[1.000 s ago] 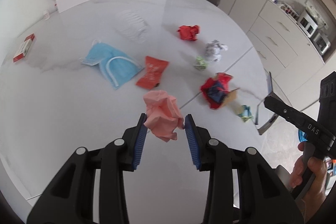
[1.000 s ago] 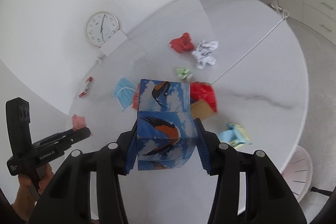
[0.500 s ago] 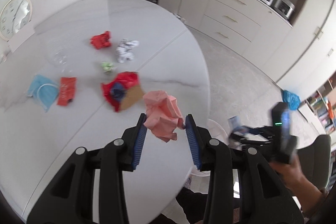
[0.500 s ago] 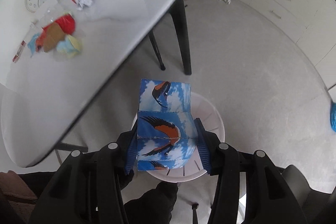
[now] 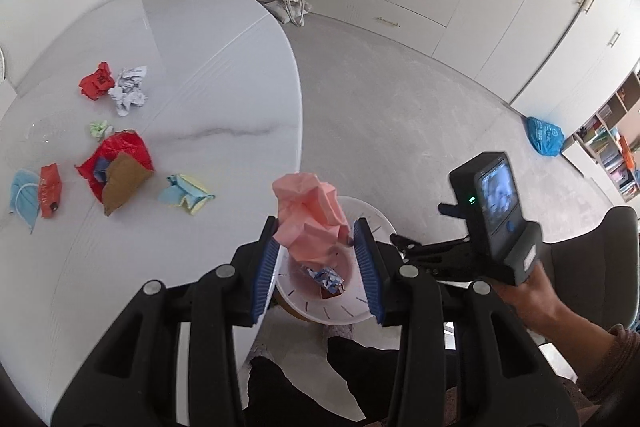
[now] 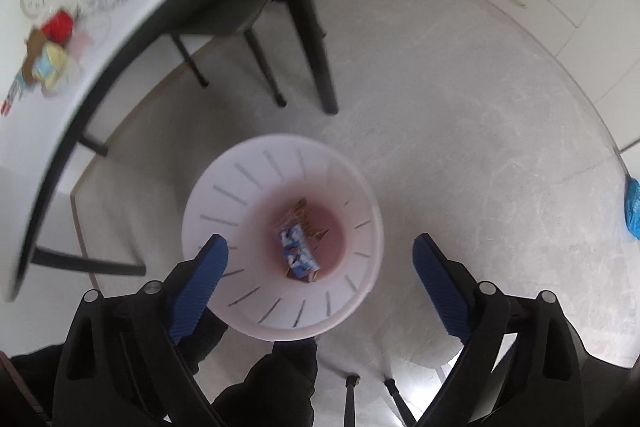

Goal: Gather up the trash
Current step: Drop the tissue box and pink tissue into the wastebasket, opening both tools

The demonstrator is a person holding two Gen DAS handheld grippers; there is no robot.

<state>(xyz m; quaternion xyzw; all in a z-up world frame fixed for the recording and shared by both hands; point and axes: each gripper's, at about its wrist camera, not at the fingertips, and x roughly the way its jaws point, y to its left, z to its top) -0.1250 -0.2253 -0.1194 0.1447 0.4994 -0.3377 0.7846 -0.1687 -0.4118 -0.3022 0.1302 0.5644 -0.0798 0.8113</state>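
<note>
Over the white bin (image 6: 280,247), my right tongs (image 6: 320,259) had spread wide, the blue carton (image 6: 298,257) now lying inside; my left tongs (image 5: 316,259) hung above it, pinching pink paper (image 5: 312,223).

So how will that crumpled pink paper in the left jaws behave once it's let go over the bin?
The crumpled pink paper looks light, so it would probably drop slowly and could drift. It bulges above the blue pads, suggesting it is soft and may spring open. The white bin sits below, so it likely lands inside.
</note>
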